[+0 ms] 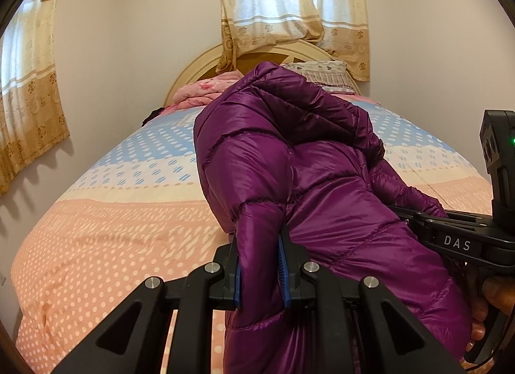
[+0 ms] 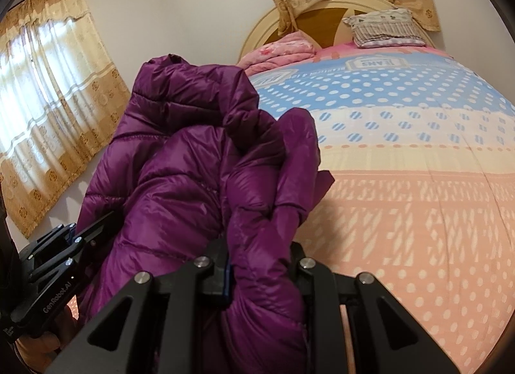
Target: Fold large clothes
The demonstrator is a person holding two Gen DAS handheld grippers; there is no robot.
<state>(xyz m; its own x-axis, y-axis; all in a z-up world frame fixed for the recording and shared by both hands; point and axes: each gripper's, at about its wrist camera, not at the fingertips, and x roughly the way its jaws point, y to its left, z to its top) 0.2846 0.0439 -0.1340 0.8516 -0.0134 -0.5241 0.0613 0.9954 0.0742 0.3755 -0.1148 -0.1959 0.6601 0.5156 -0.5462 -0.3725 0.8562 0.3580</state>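
A shiny purple quilted puffer jacket [image 1: 322,161] is held up above the foot of the bed. My left gripper [image 1: 260,264] is shut on a fold of the jacket. My right gripper [image 2: 260,264] is shut on another bunch of the same jacket [image 2: 180,167]. The two grippers are close side by side: the right one shows at the right edge of the left wrist view [image 1: 457,242], the left one at the lower left of the right wrist view [image 2: 64,254]. The jacket hangs crumpled between them and hides its lower part.
The bed [image 2: 418,180] is covered by a dotted spread in peach, cream and blue bands. A folded pink blanket [image 2: 283,48] and a pillow [image 2: 386,27] lie by the round headboard [image 1: 199,68]. Curtained windows [image 1: 289,13] are behind and to the left.
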